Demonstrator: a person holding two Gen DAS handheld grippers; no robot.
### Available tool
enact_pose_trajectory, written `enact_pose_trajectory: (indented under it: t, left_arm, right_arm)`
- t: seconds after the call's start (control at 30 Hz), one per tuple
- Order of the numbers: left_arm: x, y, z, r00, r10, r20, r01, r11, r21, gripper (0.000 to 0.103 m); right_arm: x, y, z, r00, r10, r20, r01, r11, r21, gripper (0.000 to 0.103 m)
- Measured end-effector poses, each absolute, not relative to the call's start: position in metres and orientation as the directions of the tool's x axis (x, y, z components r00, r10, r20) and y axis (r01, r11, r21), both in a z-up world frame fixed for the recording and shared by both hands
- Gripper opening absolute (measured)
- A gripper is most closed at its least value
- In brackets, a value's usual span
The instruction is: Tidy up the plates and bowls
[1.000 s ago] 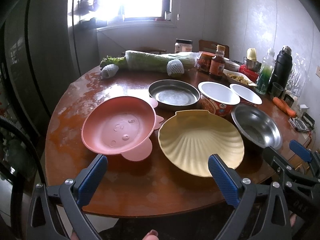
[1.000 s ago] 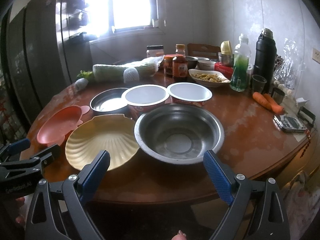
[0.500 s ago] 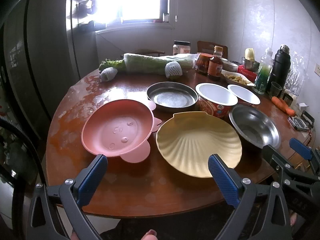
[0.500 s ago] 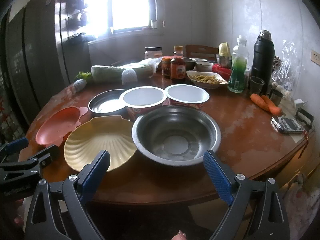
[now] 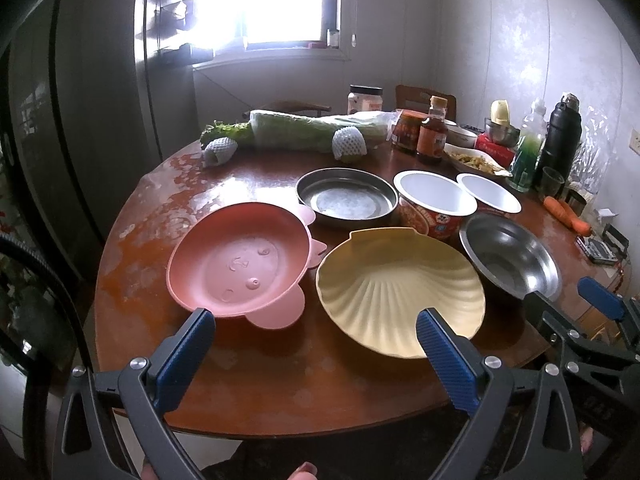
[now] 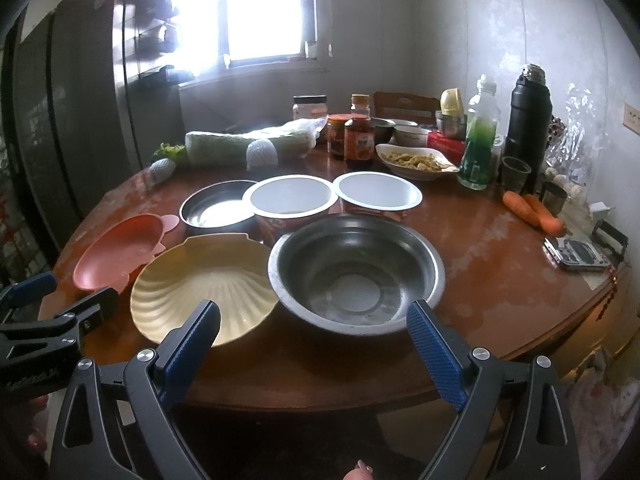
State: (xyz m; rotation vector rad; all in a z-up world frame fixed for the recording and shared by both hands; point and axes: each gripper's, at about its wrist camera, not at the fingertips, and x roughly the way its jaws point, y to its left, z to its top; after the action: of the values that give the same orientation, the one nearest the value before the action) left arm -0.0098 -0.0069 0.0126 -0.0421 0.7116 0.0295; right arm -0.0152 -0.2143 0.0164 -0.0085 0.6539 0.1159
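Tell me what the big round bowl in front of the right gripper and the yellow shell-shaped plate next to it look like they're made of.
The big round bowl looks like stainless steel: grey and shiny, with mirror-like reflections and a thin rolled rim. The yellow shell-shaped plate is probably plastic or melamine: opaque pale yellow with a dull, even sheen and moulded ridges fanning out. Ceramic can't be ruled out by look alone.

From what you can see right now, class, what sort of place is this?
Probably a home kitchen or dining room: a round wooden table holds a steel bowl, sauce bottles and carrots, beside a dark fridge.
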Motion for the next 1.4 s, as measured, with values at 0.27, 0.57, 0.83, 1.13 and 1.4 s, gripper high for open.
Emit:
enact_pose_trajectory:
  t: [0.27, 0.57, 0.83, 1.13, 1.4]
  left_arm:
    - [-0.010, 0.002, 0.014, 0.760, 0.004, -0.650, -0.046, 0.998, -0.048, 0.101]
    - [-0.011, 0.035, 0.016, 0.765, 0.027, -0.644, -0.101, 0.992, -0.078, 0.101]
    - [-0.009, 0.075, 0.014, 0.761, 0.089, -0.643, -0.187, 0.978, -0.087, 0.101]
    - [0.003, 0.112, -0.002, 0.726, 0.091, -0.682, -0.233, 0.965, -0.120, 0.101]
    - [0.018, 0.122, -0.015, 0.690, 0.037, -0.723, -0.213, 0.965, -0.154, 0.101]
  right_arm:
    - [-0.012, -0.207, 0.019, 0.782, 0.114, -0.613, -0.124, 0.992, 0.026, 0.095]
    - [-0.004, -0.183, 0.027, 0.781, 0.152, -0.606, -0.175, 0.984, 0.021, 0.095]
    - [0.009, -0.148, 0.033, 0.767, 0.216, -0.603, -0.258, 0.966, 0.018, 0.095]
    - [0.041, -0.109, 0.039, 0.730, 0.297, -0.616, -0.351, 0.936, 0.035, 0.095]
    - [0.085, -0.073, 0.031, 0.648, 0.372, -0.665, -0.470, 0.882, 0.036, 0.095]
